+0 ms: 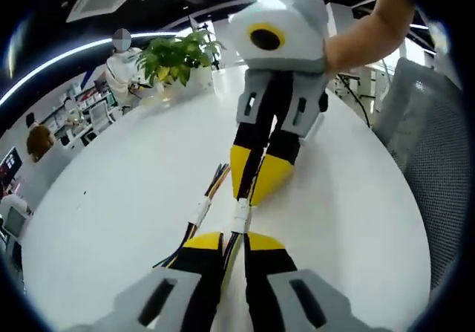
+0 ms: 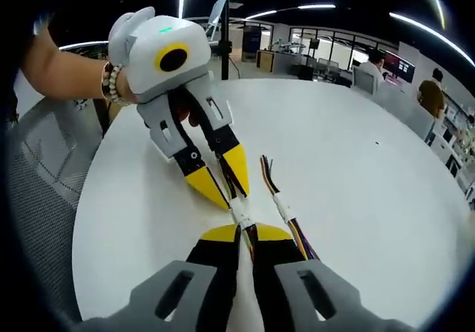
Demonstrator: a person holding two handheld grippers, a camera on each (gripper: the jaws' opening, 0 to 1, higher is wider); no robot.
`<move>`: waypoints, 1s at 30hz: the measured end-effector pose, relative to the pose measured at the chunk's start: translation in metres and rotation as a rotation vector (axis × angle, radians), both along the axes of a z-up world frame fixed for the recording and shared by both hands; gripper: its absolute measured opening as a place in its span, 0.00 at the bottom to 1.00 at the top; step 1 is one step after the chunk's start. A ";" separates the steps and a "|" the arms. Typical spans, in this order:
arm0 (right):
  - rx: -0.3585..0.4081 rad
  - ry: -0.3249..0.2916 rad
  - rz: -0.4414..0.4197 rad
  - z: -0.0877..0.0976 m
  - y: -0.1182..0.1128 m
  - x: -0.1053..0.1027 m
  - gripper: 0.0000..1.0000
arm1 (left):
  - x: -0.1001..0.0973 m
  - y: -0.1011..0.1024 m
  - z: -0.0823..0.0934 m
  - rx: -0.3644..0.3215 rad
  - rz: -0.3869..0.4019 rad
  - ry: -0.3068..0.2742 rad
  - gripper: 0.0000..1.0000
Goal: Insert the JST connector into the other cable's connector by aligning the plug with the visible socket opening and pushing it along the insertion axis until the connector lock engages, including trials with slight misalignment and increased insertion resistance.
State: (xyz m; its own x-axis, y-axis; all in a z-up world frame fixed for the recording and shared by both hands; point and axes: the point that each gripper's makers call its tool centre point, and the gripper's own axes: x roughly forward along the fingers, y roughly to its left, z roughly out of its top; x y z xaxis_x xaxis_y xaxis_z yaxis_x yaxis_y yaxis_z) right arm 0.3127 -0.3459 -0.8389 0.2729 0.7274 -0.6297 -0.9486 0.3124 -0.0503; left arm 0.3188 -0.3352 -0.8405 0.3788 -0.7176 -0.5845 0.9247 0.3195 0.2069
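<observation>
The white JST connector (image 1: 240, 215) sits between the two tools' yellow tips, just above the white surface (image 1: 126, 198), with its multicoloured wires running back between each pair of jaws. The left tool (image 1: 231, 243) is clamped on one cable, and the right tool (image 2: 249, 235) is clamped on the other, the two meeting nose to nose. The halves look butted together or partly seated; whether the lock has engaged is too small to tell, so a final push may remain. A second connector cable (image 2: 283, 207) lies loose just beside them. A potted plant (image 1: 178, 59) stands far off. No readable writing or brand shows
</observation>
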 end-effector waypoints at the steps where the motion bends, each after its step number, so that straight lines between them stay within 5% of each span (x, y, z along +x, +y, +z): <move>1: -0.001 -0.002 0.002 0.000 0.000 0.001 0.03 | 0.001 0.000 -0.001 -0.001 0.002 0.003 0.05; 30: 0.000 0.010 -0.033 -0.013 -0.002 0.012 0.05 | 0.011 0.003 -0.004 -0.051 0.088 0.050 0.04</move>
State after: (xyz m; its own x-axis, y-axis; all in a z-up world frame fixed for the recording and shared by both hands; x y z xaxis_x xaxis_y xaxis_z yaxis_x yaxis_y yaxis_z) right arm 0.3247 -0.3480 -0.8514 0.2910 0.7181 -0.6322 -0.9381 0.3440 -0.0412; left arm 0.3295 -0.3320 -0.8449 0.4127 -0.7122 -0.5678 0.9015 0.4087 0.1427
